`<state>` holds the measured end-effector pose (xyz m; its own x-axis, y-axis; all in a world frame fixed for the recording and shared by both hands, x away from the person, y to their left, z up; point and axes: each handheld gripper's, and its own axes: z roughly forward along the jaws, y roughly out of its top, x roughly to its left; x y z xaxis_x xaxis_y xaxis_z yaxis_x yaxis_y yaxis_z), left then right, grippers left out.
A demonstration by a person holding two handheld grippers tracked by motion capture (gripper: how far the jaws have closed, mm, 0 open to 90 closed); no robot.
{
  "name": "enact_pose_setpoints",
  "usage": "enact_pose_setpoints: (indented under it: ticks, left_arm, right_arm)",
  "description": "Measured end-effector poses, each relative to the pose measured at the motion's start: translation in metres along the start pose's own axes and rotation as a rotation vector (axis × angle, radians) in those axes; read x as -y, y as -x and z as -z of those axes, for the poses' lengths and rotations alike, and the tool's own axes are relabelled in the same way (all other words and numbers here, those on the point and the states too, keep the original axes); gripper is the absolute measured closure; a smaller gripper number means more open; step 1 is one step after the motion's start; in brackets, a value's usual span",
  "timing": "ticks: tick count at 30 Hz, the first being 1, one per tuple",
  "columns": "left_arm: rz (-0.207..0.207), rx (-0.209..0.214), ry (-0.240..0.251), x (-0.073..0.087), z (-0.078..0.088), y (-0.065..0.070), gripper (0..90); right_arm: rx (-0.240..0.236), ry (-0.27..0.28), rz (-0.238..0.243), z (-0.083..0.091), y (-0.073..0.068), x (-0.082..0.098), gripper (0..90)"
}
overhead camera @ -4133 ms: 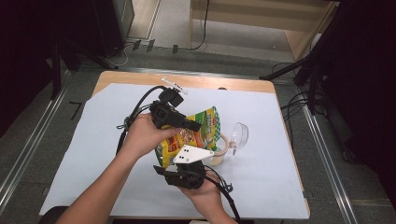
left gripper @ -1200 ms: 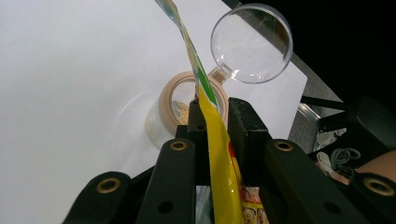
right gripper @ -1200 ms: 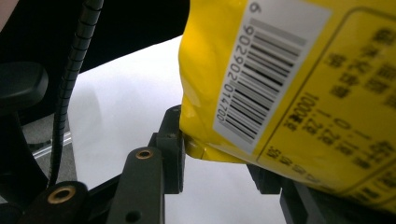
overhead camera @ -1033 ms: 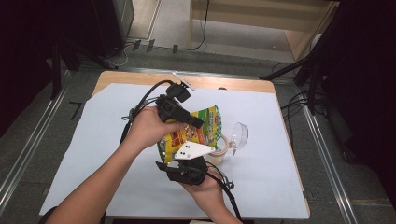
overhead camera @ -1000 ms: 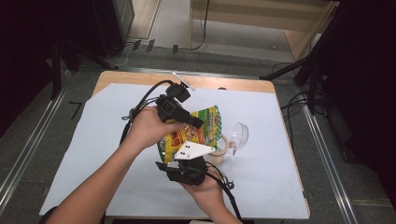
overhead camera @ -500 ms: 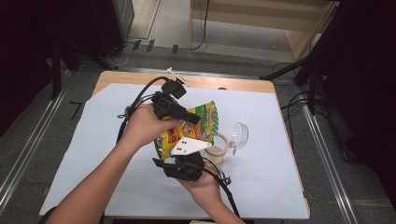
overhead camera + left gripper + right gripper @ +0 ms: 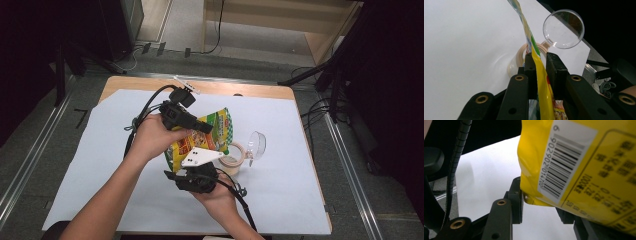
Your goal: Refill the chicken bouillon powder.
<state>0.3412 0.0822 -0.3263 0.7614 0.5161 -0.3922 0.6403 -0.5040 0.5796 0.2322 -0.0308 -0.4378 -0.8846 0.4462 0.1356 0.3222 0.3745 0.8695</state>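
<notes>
A wooden table (image 7: 260, 90) is seen from above, covered almost wholly by a white sheet (image 7: 90, 175). Over the middle of the sheet a yellow and green snack bag (image 7: 212, 132) is held off the surface between two grippers. Its long axis is laid diagonally in the high view, from the lower left near the person up to the far right, and its green-edged end is pointed toward the far right corner of the table. In the left gripper view the bag (image 7: 541, 82) is seen edge-on, stretched away from the jaws as a thin band.

Just beyond the bag's right side, a roll of tape (image 7: 234, 159) is laid flat on the sheet, and a clear round-bowled plastic piece (image 7: 256, 146) is stood beside it, close enough that contact cannot be ruled out.

The left gripper (image 7: 192, 123) is set on the bag's upper left edge; its jaws are pressed together on the thin edge of the bag (image 7: 541, 82). The right gripper (image 7: 192, 167) is placed at the bag's near end, and its jaws are closed on that corner, one pad (image 7: 517, 195) being seen hard against the yellow film beside the barcode.

Compared with the frame four seconds earlier, the bag is raised and swung slightly: the left gripper is found farther from the person and a little to the left, while the tape and the clear piece are unmoved.
</notes>
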Motion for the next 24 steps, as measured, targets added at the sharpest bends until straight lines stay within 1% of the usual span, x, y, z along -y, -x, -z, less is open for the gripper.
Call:
enact_pose_setpoints:
  ticks: [3, 6, 8, 11, 14, 20, 23, 24]
  left_arm:
    - [-0.001, 0.008, -0.008, -0.0009, -0.0016, -0.0013, 80.1]
    - [0.003, -0.003, -0.017, 0.0013, -0.001, -0.0008, 80.2]
    - [0.018, 0.011, -0.023, 0.0021, 0.0007, -0.0019, 80.1]
    - [0.024, 0.013, -0.021, 0.0012, -0.0001, -0.0014, 80.1]
    - [0.025, 0.015, -0.025, 0.001, -0.0022, -0.0023, 79.9]
    - [0.024, 0.036, -0.018, 0.0015, -0.001, -0.0017, 78.7]
    - [0.016, 0.023, -0.023, 0.0018, -0.0032, -0.0006, 78.8]
    - [0.017, 0.028, -0.019, 0.0022, -0.0033, -0.0009, 79.1]
  right_arm:
    - [0.002, -0.004, 0.002, 0.0012, 0.0011, -0.0001, 63.7]
    - [-0.01, -0.011, 0.004, 0.0012, 0.0009, 0.0003, 63.7]
    - [-0.019, -0.012, 0.01, 0.0019, -0.0022, 0.0, 63.7]
    - [-0.021, -0.01, 0.002, 0.0024, -0.0025, -0.0005, 63.7]
    - [-0.017, -0.012, -0.004, 0.0022, -0.0009, 0.0008, 63.7]
    - [-0.014, -0.009, -0.003, 0.0035, -0.0025, 0.0009, 63.8]
    - [-0.012, -0.006, -0.006, 0.0037, -0.0025, 0.002, 63.8]
    - [-0.014, -0.006, -0.005, 0.0031, -0.0018, 0.003, 63.9]
